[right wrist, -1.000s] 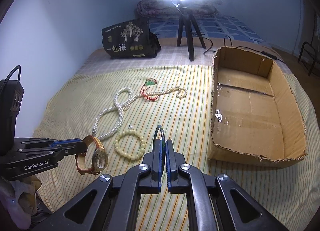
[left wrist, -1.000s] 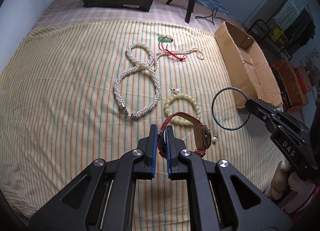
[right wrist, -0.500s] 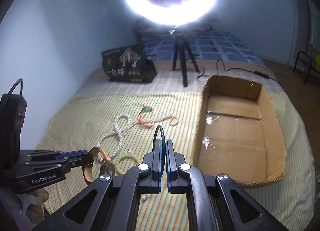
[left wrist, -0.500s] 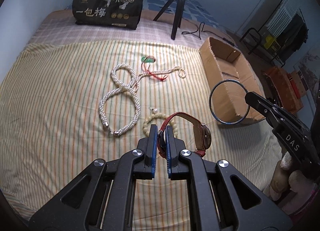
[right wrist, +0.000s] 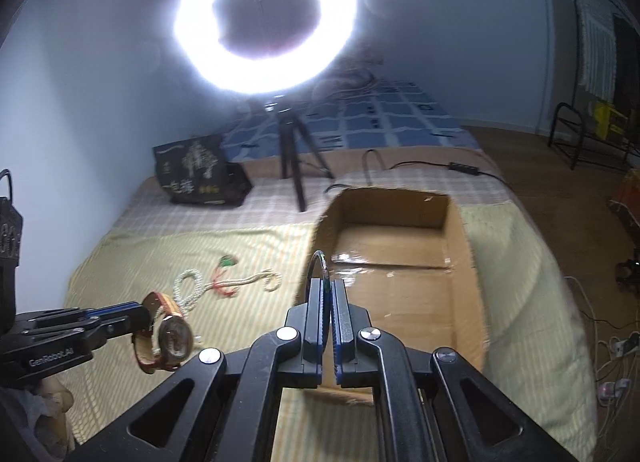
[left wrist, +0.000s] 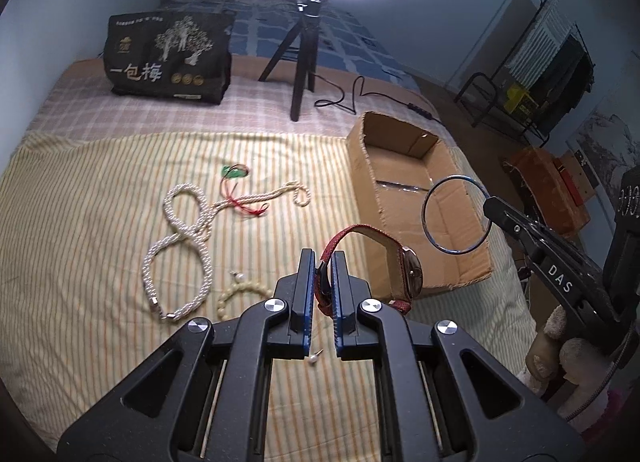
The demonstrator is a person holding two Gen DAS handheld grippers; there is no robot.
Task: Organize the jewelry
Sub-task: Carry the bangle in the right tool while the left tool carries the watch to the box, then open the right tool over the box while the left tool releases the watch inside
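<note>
**Both grippers loaded beside the cardboard box**

The left gripper [left wrist: 320, 262] is pinched on the red strap of a wristwatch [left wrist: 410, 276], held above the striped cloth [left wrist: 80, 222] just off the near left corner of the cardboard box [left wrist: 362, 166]. The right gripper [right wrist: 327, 290] is clamped on a thin metal bangle [left wrist: 456, 214], raised over the near end of the box. To the left of the box, on the cloth, lie a pearl necklace [left wrist: 176, 246], a red-corded green pendant [left wrist: 234, 172], a bead bracelet [left wrist: 236, 294] and a loose pearl earring [left wrist: 313, 359].
</note>
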